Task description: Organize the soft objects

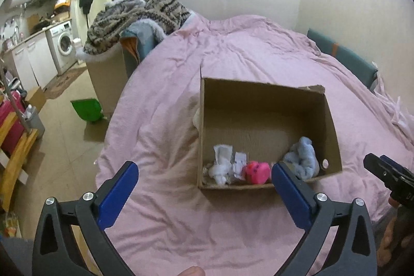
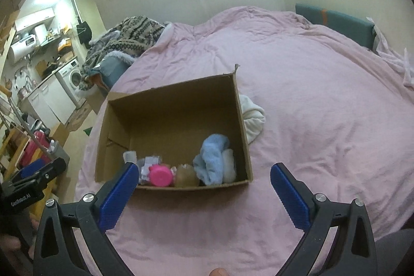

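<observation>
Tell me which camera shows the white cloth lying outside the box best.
The right wrist view: the white cloth lies in plain sight on the bed beside the box. The left wrist view shows only a pale sliver of it past the box wall.

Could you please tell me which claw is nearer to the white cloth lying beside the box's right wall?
Right. The white cloth lies just ahead of the right claw; the left claw is further left, across the box.

Black gripper frames, blue textured jaws, silver screws
</observation>
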Demonstrator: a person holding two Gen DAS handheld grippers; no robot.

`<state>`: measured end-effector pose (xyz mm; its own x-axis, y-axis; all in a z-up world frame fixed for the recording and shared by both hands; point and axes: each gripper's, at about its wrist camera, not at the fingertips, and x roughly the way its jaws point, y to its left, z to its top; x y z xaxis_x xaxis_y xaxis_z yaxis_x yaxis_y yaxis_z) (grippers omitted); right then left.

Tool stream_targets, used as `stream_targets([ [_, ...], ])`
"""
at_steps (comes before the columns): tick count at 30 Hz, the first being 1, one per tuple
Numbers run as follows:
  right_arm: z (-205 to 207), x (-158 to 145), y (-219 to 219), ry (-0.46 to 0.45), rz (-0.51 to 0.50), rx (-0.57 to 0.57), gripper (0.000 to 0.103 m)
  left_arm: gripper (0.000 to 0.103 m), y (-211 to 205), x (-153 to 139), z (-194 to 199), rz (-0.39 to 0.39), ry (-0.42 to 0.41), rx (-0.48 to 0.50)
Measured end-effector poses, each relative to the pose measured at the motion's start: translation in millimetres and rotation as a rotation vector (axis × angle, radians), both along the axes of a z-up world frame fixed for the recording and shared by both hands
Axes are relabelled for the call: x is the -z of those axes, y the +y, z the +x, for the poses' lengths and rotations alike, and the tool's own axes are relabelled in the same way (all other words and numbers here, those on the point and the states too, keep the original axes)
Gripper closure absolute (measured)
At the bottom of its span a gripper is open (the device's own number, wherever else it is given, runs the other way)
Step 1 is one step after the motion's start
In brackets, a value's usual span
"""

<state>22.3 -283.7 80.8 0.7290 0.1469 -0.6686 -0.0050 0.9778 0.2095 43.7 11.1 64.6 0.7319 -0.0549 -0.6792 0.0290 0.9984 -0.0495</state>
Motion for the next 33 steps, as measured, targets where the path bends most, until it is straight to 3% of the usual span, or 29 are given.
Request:
stream_targets([
  [9, -13.6, 4.4, 12.1, 0.002, -0.036, -0.017, 0.000, 0.000, -4.1, 2.1, -27.7, 0.008, 0.001, -0.017],
  [17, -5.2, 18.9, 19.2, 0.030, -0.054, -0.015, 0.000, 0.000, -12.3, 12.5, -23.4, 0.045, 0.009, -0.030],
  [33, -5.9, 22.1, 28.3, 0.044, -0.087, -0.038, 0.000, 0.000, -12.7, 16.2, -19.7, 0.010, 0.014, -0.017],
])
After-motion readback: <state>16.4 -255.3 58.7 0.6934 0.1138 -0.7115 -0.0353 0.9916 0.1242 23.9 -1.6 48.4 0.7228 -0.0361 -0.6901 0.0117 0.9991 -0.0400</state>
